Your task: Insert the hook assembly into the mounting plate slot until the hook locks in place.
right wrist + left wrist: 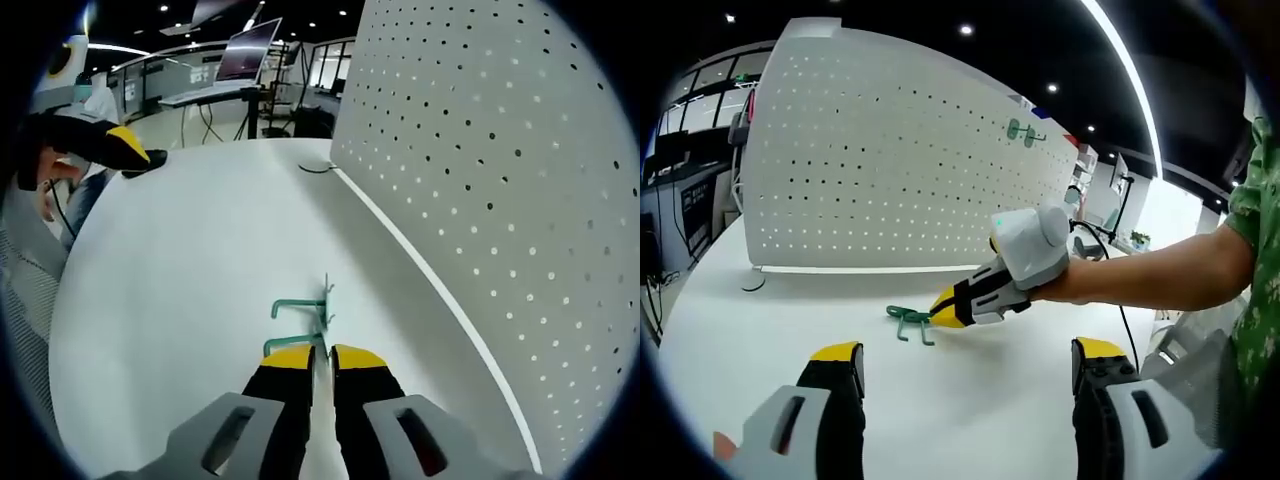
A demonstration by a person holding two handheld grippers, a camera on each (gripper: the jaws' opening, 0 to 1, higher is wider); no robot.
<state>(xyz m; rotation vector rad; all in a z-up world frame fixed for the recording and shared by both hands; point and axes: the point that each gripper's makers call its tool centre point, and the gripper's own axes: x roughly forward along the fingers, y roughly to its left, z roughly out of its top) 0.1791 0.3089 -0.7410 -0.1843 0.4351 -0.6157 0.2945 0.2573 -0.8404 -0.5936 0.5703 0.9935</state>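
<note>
The left tool hangs released over the white bench, jaws wide apart with nothing between them. Ahead of it, a green hook lies on the bench in front of the upright pegboard. The right tool reaches in from the right, its yellow tips touching the hook. In the right gripper view that tool is clenched, jaws nearly together at the hook's near end; whether it grips cannot be told. A second green hook hangs high on the pegboard.

Green hook is lying on white table. Pegboard is showing white with dark dot grid. Right gripper is showing yellow tips, black jaws.
</note>
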